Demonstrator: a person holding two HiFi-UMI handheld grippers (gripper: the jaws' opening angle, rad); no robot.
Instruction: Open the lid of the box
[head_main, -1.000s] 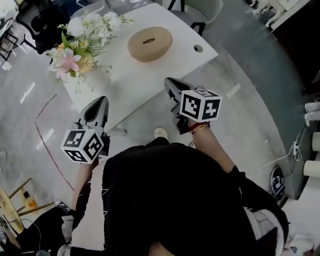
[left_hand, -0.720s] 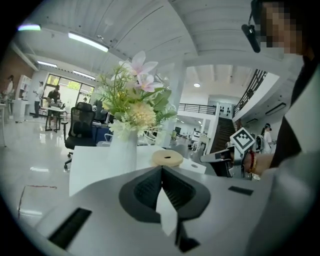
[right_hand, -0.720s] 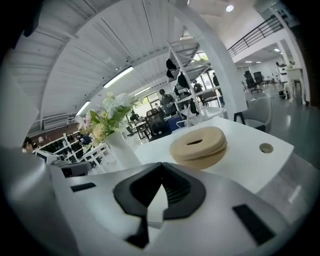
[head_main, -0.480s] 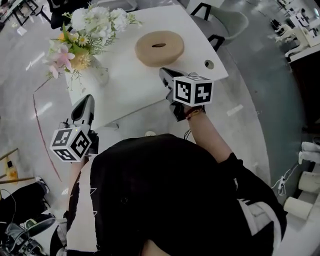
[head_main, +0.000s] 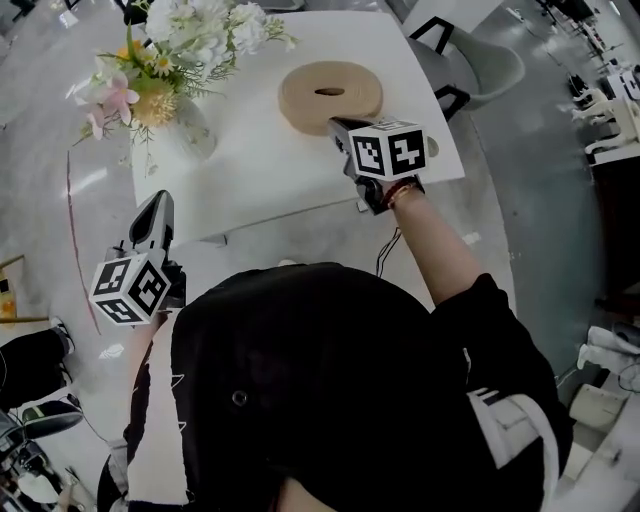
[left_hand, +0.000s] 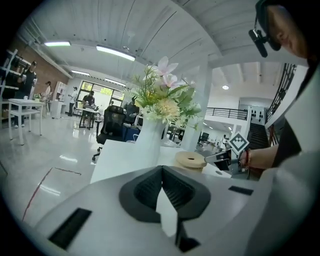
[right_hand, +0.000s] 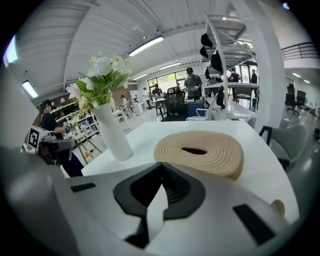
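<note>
Right gripper (head_main: 338, 127) by the box (head_main: 330, 92), upper centre.
Head view alone shows left gripper (head_main: 158, 200) off the table (head_main: 255, 170); both with jaws together, empty.

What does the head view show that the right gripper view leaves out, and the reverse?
Head view only: the person's black top and the marker cube on the right gripper. Right gripper view only: that gripper's jaws closed together with nothing between them, and people in the room behind. Both: the round beige box with its lid on, the vase of flowers, the white table and the left gripper.
</note>
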